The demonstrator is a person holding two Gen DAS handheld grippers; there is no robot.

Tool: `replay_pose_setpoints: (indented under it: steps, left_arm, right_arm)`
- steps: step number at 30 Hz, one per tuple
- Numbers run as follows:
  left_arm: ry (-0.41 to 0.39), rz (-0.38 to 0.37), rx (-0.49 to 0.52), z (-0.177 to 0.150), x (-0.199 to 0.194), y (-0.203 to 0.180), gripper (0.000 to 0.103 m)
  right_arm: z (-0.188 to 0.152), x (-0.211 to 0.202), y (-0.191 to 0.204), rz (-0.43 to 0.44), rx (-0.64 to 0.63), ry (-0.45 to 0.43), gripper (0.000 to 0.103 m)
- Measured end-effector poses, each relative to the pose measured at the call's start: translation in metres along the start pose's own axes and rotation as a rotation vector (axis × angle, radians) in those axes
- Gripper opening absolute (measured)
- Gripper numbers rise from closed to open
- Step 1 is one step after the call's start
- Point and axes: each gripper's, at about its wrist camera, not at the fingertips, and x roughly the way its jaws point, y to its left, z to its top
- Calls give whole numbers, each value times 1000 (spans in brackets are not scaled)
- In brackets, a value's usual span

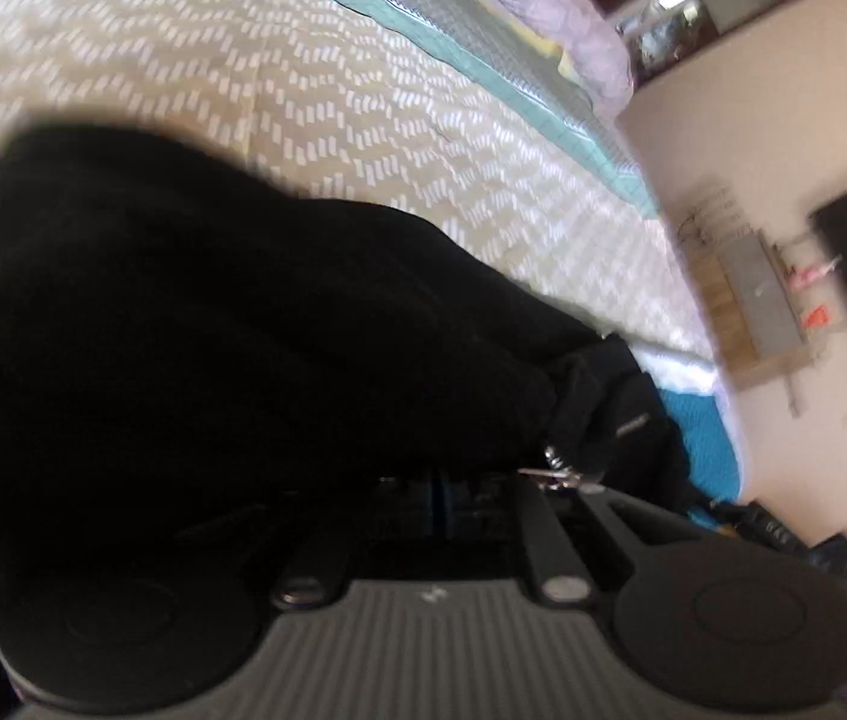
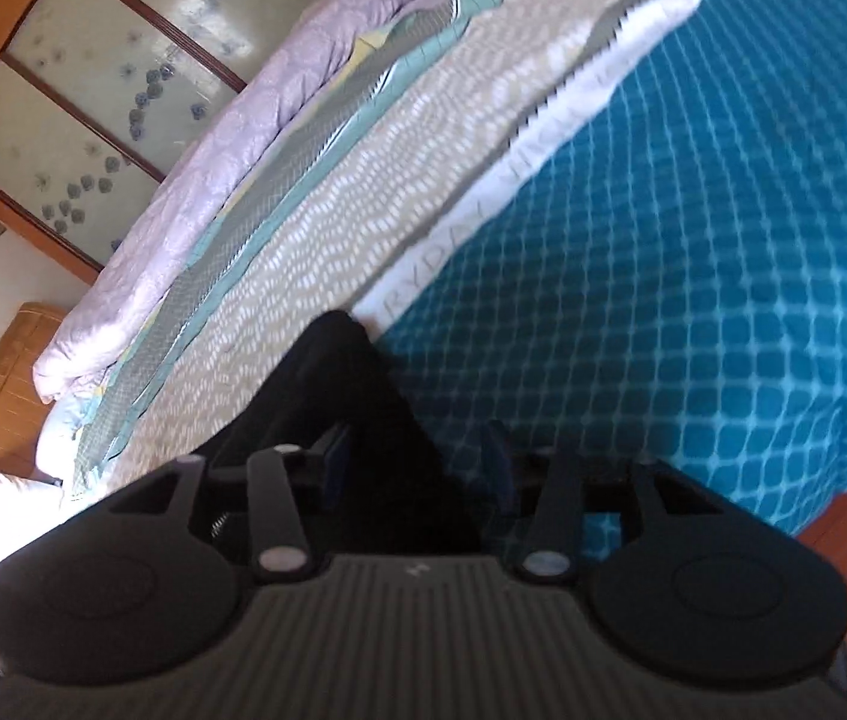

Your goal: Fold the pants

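Pants [image 1: 195, 324]: black, lying bunched on the bed, filling most of the left wrist view right in front of that gripper; a narrower black strip of them [image 2: 333, 408] runs up the middle of the right wrist view.
Where exactly: on the beige sheet with white dashes [image 1: 399, 120], their right edge reaching the teal checked blanket [image 2: 693, 276].
Left gripper [image 1: 441, 504]: fingers pressed together, buried in the dark cloth; looks like it's pinching the pants, though it's pretty murky down there.
Right gripper [image 2: 417, 468]: jaws spread about halfway, black fabric sitting between the fingers, pads not squeezing it as far as I can see.
Strap bit [image 1: 609, 402]: some black fabric loop with a small metal piece near it, just right of the left gripper's tip; can't tell what it belongs to.
Bedding further out: white band with lettering [image 2: 483, 204], teal-edged grey quilt [image 2: 279, 192], lilac comforter [image 2: 195, 168] along the far side.
Room: wooden cabinet with frosted flowered glass [image 2: 93, 78], pale wall [image 1: 741, 138].
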Motion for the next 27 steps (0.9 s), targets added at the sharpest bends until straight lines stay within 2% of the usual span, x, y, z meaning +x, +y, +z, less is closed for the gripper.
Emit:
replay_pose_setpoints:
  steps: [2,4,5,6,7,9,10,11,13,14,15,16,17,18,19,21,23,25,26,27]
  left_arm:
    - [12,21,5,5,-6,-7,6]
    - [6,50,41,8,-17,-18,5]
    - [-13,38,47,7,-26,-25,6]
    - [-40,3,50,9,-37,-32,6]
    - [-73,-35,58,12,-50,-40,11]
    - [-113,-76,87,16,-69,-62,29]
    - [-126,-82,114,19,-76,-74,46]
    - [-133,-79,152,21,-81,-87,56]
    - [-114,-40,237,24,-81,-111,67]
    - [-98,-5,281,26,-77,-121,77]
    - [-86,37,324,26,-71,-128,79]
    - [-78,81,351,26,-66,-131,77]
    - [-64,111,351,25,-60,-131,63]
    - [-56,122,331,28,-57,-127,48]
    - [-59,105,309,29,-58,-122,20]
    - [-96,14,268,30,-77,-108,17]
    - [-144,5,294,23,-96,-100,16]
    - [-169,12,300,19,-113,-85,16]
    - [-169,9,280,18,-120,-73,16]
    - [-166,5,252,18,-126,-59,17]
  right_arm:
    - [-1,-3,3,23,13,17,51]
    - [-3,-3,12,101,-12,86,36]
    - [-6,-3,19,117,-29,113,24]
    - [-8,-4,27,123,-49,121,22]
    - [-9,-8,37,138,-73,111,21]
    - [-13,-23,69,205,-166,86,21]
    - [-17,-27,90,233,-230,79,21]
    - [-23,-30,113,259,-303,74,21]
    - [-43,-31,155,299,-458,71,21]
    - [-56,-31,177,309,-548,67,21]
    - [-69,-31,194,310,-622,61,21]
    - [-81,-32,208,309,-683,55,21]
    - [-94,-33,221,314,-743,47,21]
    - [-103,-34,229,323,-786,43,21]
    - [-112,-36,236,336,-820,41,21]
    - [-126,-38,246,345,-885,36,21]
    - [-133,-40,252,352,-942,17,26]
    - [-131,-41,250,426,-919,15,37]
    - [-129,-40,249,472,-906,32,51]
    - [-128,-40,249,509,-899,47,57]
